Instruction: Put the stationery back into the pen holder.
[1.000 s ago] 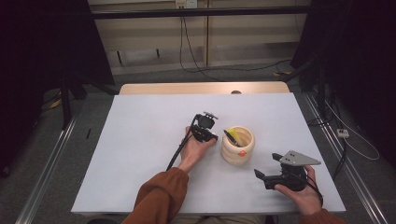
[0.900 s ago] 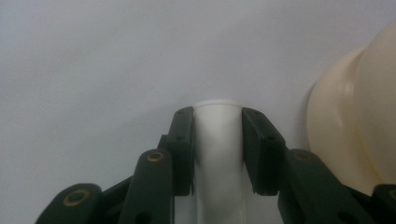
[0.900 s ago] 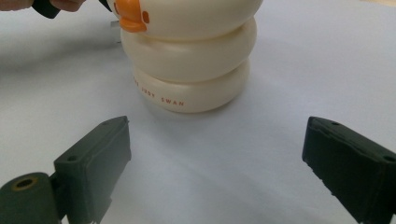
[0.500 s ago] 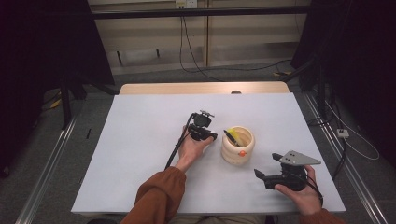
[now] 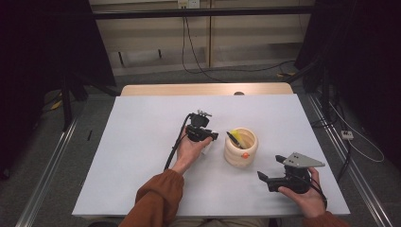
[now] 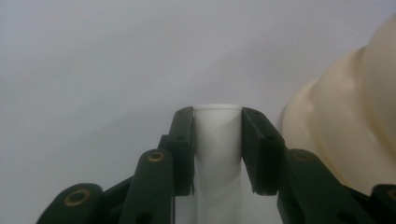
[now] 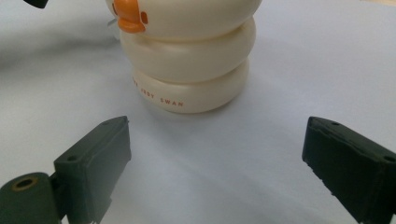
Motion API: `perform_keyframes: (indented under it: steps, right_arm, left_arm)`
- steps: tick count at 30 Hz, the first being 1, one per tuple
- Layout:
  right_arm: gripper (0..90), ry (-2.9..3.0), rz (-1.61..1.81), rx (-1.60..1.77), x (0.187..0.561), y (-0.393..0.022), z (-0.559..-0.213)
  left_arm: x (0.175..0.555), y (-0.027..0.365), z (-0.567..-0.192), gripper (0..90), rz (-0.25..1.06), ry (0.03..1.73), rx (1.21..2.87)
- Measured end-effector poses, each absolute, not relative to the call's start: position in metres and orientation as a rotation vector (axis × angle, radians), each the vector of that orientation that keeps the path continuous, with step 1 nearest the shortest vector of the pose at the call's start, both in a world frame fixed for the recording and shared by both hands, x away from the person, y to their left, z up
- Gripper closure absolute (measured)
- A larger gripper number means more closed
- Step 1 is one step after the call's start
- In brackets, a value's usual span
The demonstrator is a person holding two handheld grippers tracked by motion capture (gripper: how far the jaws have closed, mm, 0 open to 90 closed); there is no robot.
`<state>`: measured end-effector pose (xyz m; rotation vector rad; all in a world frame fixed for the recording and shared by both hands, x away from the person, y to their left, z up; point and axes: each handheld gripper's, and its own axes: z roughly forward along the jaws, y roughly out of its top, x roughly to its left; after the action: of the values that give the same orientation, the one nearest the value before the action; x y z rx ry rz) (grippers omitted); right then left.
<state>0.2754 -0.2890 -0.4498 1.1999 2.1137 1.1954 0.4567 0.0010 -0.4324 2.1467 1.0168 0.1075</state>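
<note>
While parked beside the cup (image 5: 241,147) on the desk (image 5: 142,142), left gripper (image 6: 217,140) clamped on a white tube (image 6: 217,126), probably headed inside; right gripper (image 7: 215,158) wide open, waiting nearby.

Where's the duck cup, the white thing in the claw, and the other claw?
duck cup (image 7: 187,60), right gripper view, its ringed side.
white tube (image 6: 217,135), left gripper view, its upper part between the pads.
right claw (image 5: 265,178), high view, its tips.

White table (image 5: 142,156) on grey floor (image 5: 56,156) (cables trailing); dark curtains (image 5: 42,56) flank pale wall (image 5: 255,33).
</note>
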Motion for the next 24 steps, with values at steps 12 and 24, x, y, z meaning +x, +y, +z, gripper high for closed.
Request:
perform_keyframes:
  steps: [12, 24]
  right_arm:
    - [8.1, 2.115, 1.194, 1.202, 0.276, -0.289, -0.45]
    - [8.1, 2.112, 1.194, 1.203, 0.276, -0.289, -0.45]
  left_arm:
    - [0.453, 0.018, -0.419, 67.0, 0.106, 0.981, 2.066]
    - [0.448, 0.026, -0.41, 67.0, 0.118, 0.94, 2.025]
